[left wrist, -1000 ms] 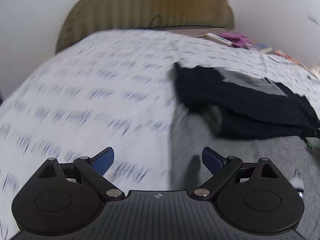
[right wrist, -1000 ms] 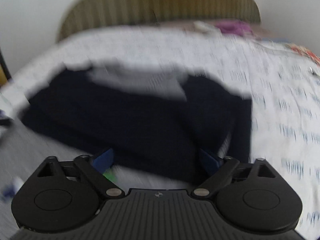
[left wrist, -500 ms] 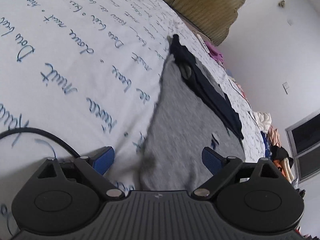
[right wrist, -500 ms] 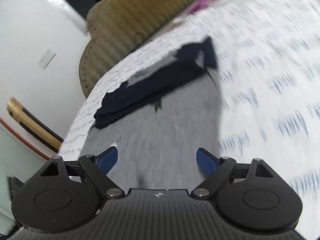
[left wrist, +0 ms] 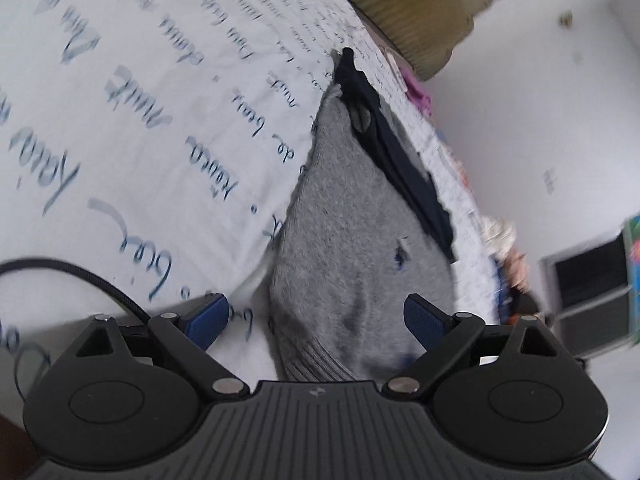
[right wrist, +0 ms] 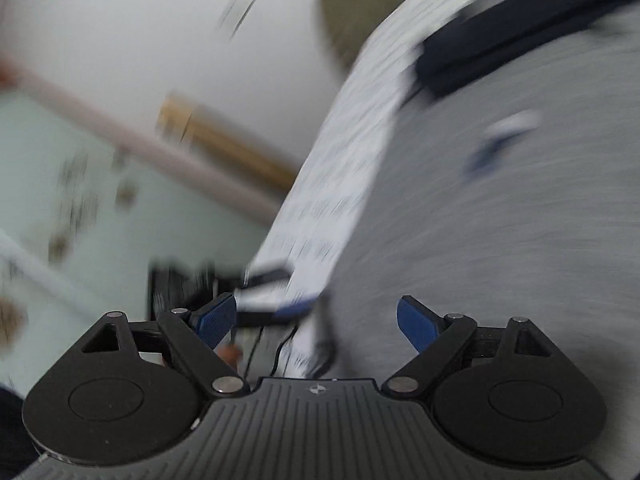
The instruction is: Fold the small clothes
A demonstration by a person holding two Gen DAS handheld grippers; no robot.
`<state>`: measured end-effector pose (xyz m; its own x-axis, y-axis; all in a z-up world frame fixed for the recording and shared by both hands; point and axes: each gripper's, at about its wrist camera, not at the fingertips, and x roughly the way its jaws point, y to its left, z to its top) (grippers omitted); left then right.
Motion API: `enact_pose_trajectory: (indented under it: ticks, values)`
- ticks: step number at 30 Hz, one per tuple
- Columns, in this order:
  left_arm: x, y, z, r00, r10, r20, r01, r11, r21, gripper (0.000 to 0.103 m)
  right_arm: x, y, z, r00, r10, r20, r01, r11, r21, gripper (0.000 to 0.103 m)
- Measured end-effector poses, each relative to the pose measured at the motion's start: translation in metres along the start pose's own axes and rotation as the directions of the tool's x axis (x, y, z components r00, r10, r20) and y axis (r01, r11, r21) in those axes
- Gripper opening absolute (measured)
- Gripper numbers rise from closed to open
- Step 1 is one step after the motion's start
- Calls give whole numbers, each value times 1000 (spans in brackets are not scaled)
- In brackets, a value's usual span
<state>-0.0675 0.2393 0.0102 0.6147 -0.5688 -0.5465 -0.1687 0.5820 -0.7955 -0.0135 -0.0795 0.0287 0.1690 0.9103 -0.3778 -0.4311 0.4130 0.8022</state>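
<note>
My left gripper (left wrist: pixel 316 316) stands wide open, nothing pinched, its ribbed hem just ahead between the blue pads. The grey knitted sweater (left wrist: pixel 352 240) lies flat on the white bed sheet with blue script (left wrist: pixel 132 120), its long axis running away from the gripper. A folded dark navy garment (left wrist: pixel 400 160) rests at its far end. My right gripper (right wrist: pixel 316 320) is open too; that view is blurred.

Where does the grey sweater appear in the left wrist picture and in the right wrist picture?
Left wrist: the grey sweater fills the centre and runs down between the open fingers.
Right wrist: it fills the right half, blurred.
Shared landmark: the dark navy garment at the sweater's far end.
</note>
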Motion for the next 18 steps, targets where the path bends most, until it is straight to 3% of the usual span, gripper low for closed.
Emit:
enact_pose_trajectory:
  ticks: [3,5,6,9,12,15,18]
  values:
    - [-4,13,-5,998,-51,20,52,996,-71,95,65,20,-17,985,-17,-170,4,997,-74,85]
    - [-8,14,-8,998,-64,22,66,994,-93,95,74,41,-26,969,53,-240,-85,988,-129,83]
    - [-8,13,-11,998,-66,17,67,993,-93,95,66,47,-27,970,80,-230,-116,982,-147,82]
    - [-1,6,-18,996,-78,-31,76,995,-65,95,19,37,-19,994,73,-86,-82,991,-107,83]
    - [8,-2,-19,996,-53,-68,52,998,-19,95,-44,13,-22,996,-68,61,69,997,-21,84]
    - [13,-4,-17,993,-60,-101,60,998,-10,95,-112,-12,-39,961,-204,185,189,977,98,82]
    - [18,-12,-18,992,-6,-126,11,999,44,81,-176,-32,-67,888,-363,281,308,925,223,82]
